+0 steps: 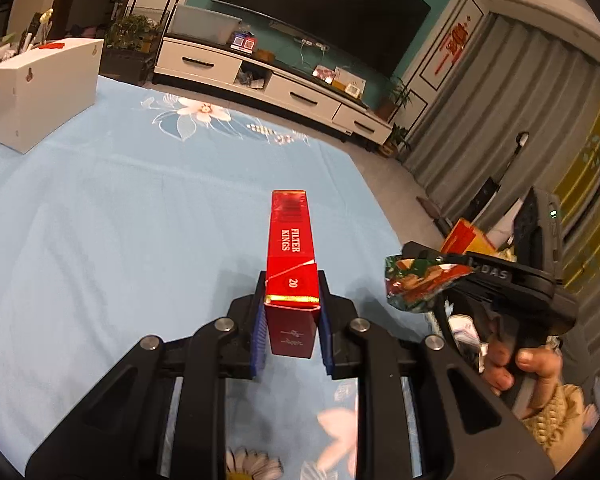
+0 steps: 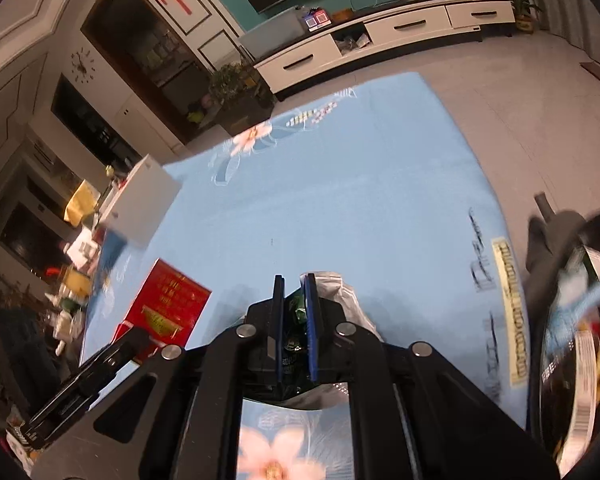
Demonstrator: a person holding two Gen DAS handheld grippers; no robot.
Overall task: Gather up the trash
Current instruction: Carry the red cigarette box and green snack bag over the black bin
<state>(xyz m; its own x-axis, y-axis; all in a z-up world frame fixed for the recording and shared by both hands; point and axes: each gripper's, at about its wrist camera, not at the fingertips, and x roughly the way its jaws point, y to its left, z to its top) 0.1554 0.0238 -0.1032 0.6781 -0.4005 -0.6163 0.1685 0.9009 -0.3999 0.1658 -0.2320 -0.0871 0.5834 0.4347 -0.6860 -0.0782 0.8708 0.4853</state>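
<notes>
My left gripper [image 1: 291, 312] is shut on a red cigarette pack [image 1: 290, 256] marked "FILTER KINGS" and holds it above the blue flowered cloth [image 1: 140, 208]. The pack also shows at the left of the right wrist view [image 2: 168, 304]. My right gripper [image 2: 292, 292] is shut on a crumpled foil snack wrapper [image 2: 340, 292], green and silver. In the left wrist view the right gripper [image 1: 432, 276] holds that wrapper [image 1: 416, 284] to the right of the pack, near the table's right edge. A black bin [image 2: 556, 280] with trash in it stands at the right edge of the table.
A white box [image 1: 44, 92] stands at the far left of the table [image 2: 140, 204]. Clutter lies along the table's left side [image 2: 76, 280]. Beyond the table are a white TV cabinet [image 1: 280, 80] and grey curtains [image 1: 520, 120].
</notes>
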